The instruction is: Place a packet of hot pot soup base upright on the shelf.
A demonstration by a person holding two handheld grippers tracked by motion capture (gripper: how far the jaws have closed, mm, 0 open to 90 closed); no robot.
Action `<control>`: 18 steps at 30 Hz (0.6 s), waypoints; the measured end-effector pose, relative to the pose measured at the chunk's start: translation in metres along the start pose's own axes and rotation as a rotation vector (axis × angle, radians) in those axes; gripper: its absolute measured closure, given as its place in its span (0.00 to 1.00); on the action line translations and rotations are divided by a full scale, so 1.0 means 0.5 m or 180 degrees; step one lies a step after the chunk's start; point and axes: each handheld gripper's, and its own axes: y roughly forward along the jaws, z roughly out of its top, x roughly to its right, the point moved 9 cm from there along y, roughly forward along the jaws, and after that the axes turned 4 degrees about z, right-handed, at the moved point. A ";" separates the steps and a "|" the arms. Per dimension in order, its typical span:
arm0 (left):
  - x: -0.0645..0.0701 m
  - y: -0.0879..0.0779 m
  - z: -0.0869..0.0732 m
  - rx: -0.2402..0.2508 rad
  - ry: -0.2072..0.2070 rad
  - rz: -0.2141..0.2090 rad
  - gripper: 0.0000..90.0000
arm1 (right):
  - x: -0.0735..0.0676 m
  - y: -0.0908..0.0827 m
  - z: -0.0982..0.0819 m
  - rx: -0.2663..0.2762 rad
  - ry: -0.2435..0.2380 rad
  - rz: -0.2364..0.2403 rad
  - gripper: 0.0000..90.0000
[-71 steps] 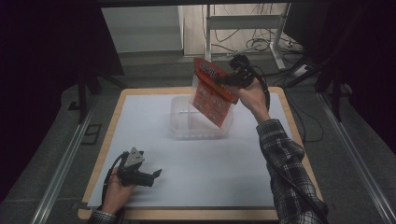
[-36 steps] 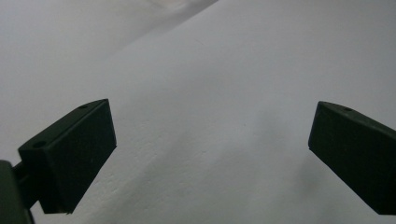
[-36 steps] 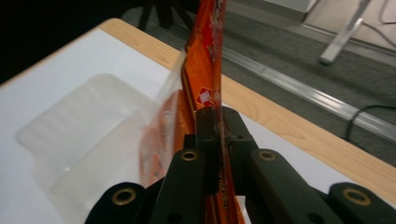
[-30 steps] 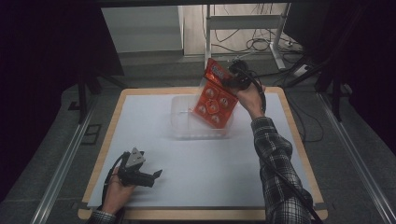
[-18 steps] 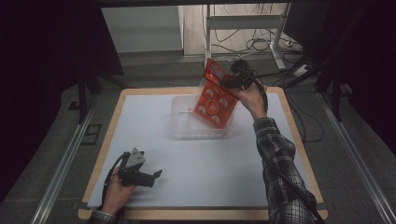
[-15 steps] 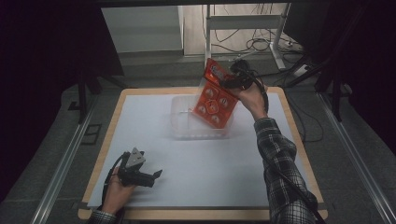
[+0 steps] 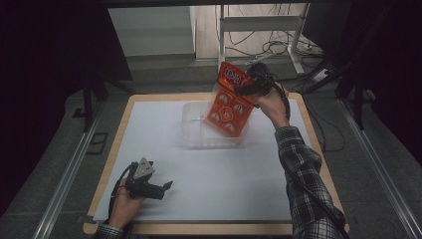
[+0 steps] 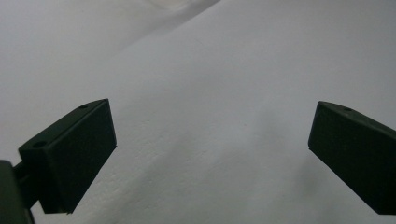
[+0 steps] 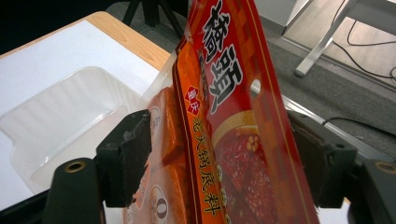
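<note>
A red-and-orange snack packet [image 7: 229, 103] stands tilted, its lower end inside a clear plastic tray [image 7: 193, 135] at the back of the table. My right gripper [image 7: 247, 87] is at the packet's upper edge. In the right gripper view the packet [image 9: 229, 88] rises between the jaws of that gripper [image 9: 219, 154] with a gap on either side; the jaws have just been opening, and the pads are off it. The tray [image 9: 60, 121] lies below to the left. My left gripper [image 7: 155, 188] rests low on the white sheet near the front left, open [image 8: 210, 140] with nothing between its jaws.
A white sheet [image 7: 209, 174] covers the wooden tabletop [image 7: 124, 107]. Metal rails run along both sides of the table. Behind the table stand a desk frame and loose cables [image 7: 278, 47] on the floor.
Since the earliest frame the packet has swung a little to the right and turned its round-celled face toward the camera. The left hand has stayed put.
</note>
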 end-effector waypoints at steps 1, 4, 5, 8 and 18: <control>0.000 0.000 0.000 0.0000 0.0000 0.0000 0.01 | 0.000 -0.001 0.000 -0.0001 0.0002 0.0005 0.28; 0.000 0.000 0.000 0.0000 0.0001 0.0001 0.01 | 0.000 -0.005 -0.002 -0.0010 -0.0001 0.0012 0.25; 0.000 0.000 0.000 -0.0001 0.0002 0.0002 0.01 | -0.001 -0.007 -0.002 -0.0013 0.0000 0.0015 0.24; 0.000 0.000 0.000 -0.0003 0.0002 0.0002 0.01 | -0.002 -0.015 -0.001 0.0015 0.0004 0.0054 0.22; 0.000 0.000 0.000 -0.0003 0.0006 0.0008 0.01 | -0.003 -0.044 0.003 0.0068 0.0039 0.0122 0.17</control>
